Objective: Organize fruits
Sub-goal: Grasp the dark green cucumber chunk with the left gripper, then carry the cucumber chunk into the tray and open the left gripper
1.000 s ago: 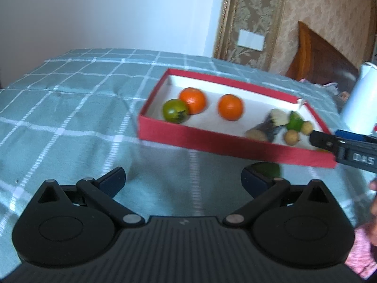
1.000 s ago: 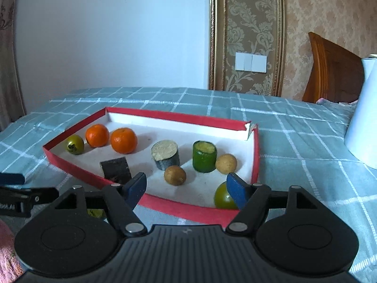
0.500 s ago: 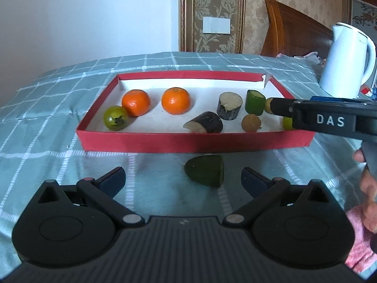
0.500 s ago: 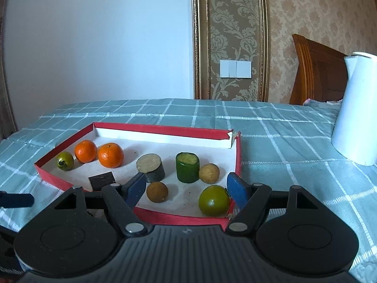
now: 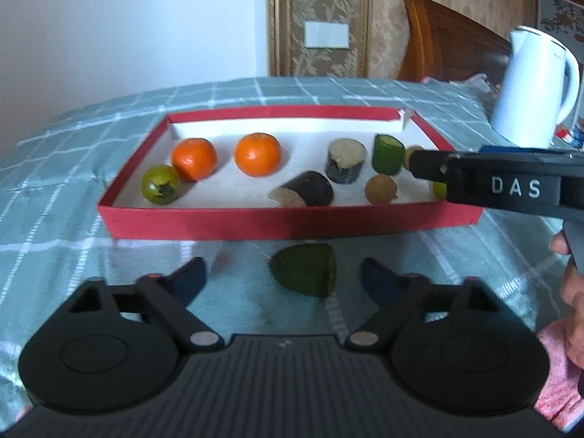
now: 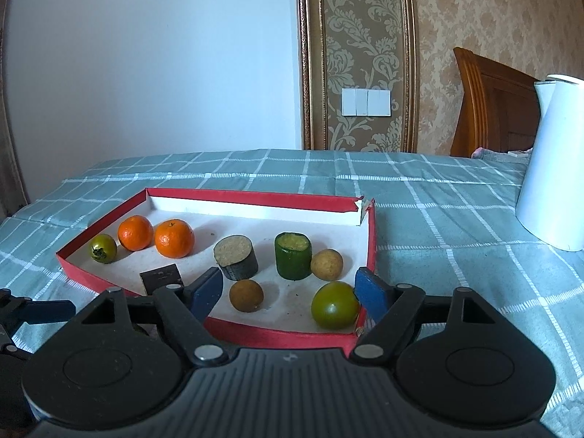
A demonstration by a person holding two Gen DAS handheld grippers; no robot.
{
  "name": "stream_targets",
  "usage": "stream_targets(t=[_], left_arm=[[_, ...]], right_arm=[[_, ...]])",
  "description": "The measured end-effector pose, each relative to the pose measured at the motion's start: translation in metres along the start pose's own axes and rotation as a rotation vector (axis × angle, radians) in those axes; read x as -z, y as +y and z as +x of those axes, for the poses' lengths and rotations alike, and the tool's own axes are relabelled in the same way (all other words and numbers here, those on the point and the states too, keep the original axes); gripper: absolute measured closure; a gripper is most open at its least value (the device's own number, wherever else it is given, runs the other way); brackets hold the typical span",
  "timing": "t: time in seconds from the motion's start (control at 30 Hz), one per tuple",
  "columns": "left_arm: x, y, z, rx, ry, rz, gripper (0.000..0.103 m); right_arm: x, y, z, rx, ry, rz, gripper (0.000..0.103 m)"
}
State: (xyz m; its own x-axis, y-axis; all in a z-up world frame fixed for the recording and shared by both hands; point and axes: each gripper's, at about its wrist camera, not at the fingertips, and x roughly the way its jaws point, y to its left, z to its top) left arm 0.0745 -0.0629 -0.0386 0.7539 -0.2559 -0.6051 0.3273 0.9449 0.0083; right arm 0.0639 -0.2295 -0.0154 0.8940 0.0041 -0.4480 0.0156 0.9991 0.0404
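A red box [image 5: 292,222] on the checked cloth holds two oranges [image 5: 257,154], a small green tomato [image 5: 160,184], dark eggplant pieces [image 5: 345,160], a cucumber piece [image 5: 387,153] and brown round fruits [image 5: 380,189]. A dark green cut piece [image 5: 303,270] lies on the cloth before the box, between the fingers of my left gripper [image 5: 283,277]. Its jaws are closing, the pads still apart from the piece. My right gripper [image 6: 288,288] hangs over the box's near right corner, jaws opening. A bigger green tomato [image 6: 335,304] rests there by its right finger, not pressed.
A white kettle [image 6: 554,182] stands on the cloth to the right of the box. One of the right gripper's fingers [image 5: 474,179] crosses the left wrist view above the box's right end. A hand [image 5: 573,292] shows at that view's right edge. A wooden headboard stands behind.
The left view swung right until the dark green piece sat between its fingers, which then narrowed. The right jaws widened slightly and the green tomato now lies fully visible inside the box.
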Motion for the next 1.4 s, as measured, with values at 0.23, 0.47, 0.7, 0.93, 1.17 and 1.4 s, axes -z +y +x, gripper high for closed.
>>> stream_targets(t=[0.23,0.47,0.7,0.93,1.17,1.4], left_arm=[[0.003,-0.003,0.001,0.015,-0.006,0.016,0.036],[0.003,-0.005,-0.001,0.039,-0.027,0.032,0.066],[0.006,-0.003,-0.007,0.048,-0.039,0.027,0.066],[0.006,0.006,-0.018,0.065,-0.054,0.01,0.066],[-0.001,0.024,-0.024,0.042,-0.082,-0.018,0.066],[-0.027,0.04,-0.025,0.024,-0.125,-0.048,0.066]], right_arm=[[0.001,-0.001,0.0,0.003,0.008,0.002,0.023],[0.001,-0.001,0.001,0.004,0.014,0.0,0.023],[0.001,0.0,0.003,0.008,0.022,-0.008,0.023],[0.002,0.001,0.005,0.016,0.029,-0.009,0.023],[0.004,0.002,0.008,0.017,0.04,-0.011,0.023],[0.005,0.004,0.01,0.02,0.051,-0.018,0.023]])
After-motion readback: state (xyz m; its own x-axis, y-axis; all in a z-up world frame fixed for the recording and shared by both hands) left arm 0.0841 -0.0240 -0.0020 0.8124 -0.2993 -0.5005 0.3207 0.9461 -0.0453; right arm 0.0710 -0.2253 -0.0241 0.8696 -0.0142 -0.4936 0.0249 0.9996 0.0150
